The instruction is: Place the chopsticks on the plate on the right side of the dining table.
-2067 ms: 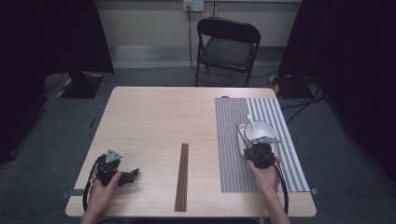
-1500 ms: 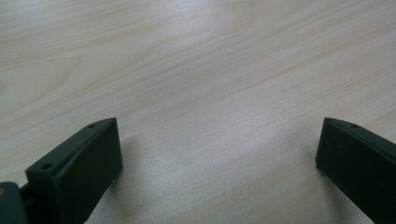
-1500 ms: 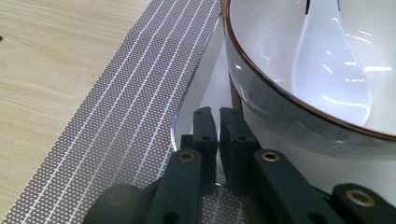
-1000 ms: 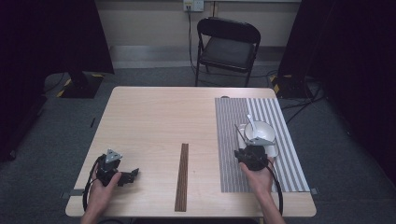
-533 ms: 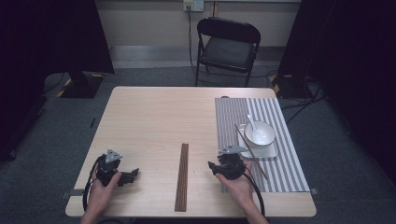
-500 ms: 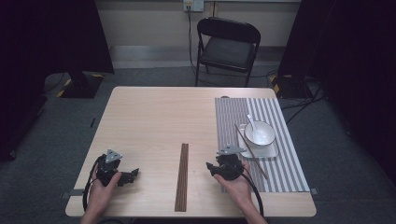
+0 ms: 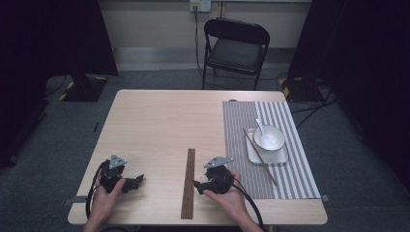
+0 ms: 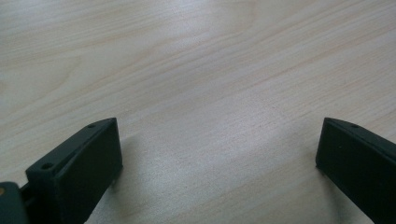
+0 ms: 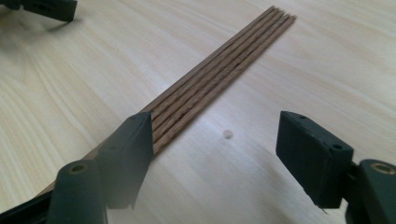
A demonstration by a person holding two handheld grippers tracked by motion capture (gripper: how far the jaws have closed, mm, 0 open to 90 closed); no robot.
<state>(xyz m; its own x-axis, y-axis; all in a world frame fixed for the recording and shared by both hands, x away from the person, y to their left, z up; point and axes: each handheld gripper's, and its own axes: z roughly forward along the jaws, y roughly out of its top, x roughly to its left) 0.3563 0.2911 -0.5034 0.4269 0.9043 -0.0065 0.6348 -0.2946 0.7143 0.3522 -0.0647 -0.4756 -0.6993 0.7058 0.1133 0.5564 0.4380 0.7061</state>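
Observation:
A bundle of several brown chopsticks (image 7: 188, 186) lies lengthwise near the table's front edge, and shows close up as chopsticks (image 9: 219, 74) in the right gripper view. My right gripper (image 7: 198, 185) sits just right of the bundle and points left at it. Its jaws have just been opening and stand wide as the right gripper (image 9: 217, 130), one jaw over the bundle's edge and bare wood between them. My left gripper (image 7: 139, 181) rests at the front left, open over bare wood, and appears as the left gripper (image 8: 217, 140) in its own view.
A grey striped placemat (image 7: 290, 174) covers the table's right side. On it stands a white square plate (image 7: 254, 155) with a white bowl (image 7: 269, 138) and a spoon (image 7: 259, 126). A single chopstick (image 7: 263, 161) lies slanted against the plate. A black folding chair (image 7: 234, 46) stands beyond the table.
My right hand has moved left from the bowl on the placemat to beside the chopstick bundle. A single chopstick now lies on the mat where the hand was. The left gripper kept still.

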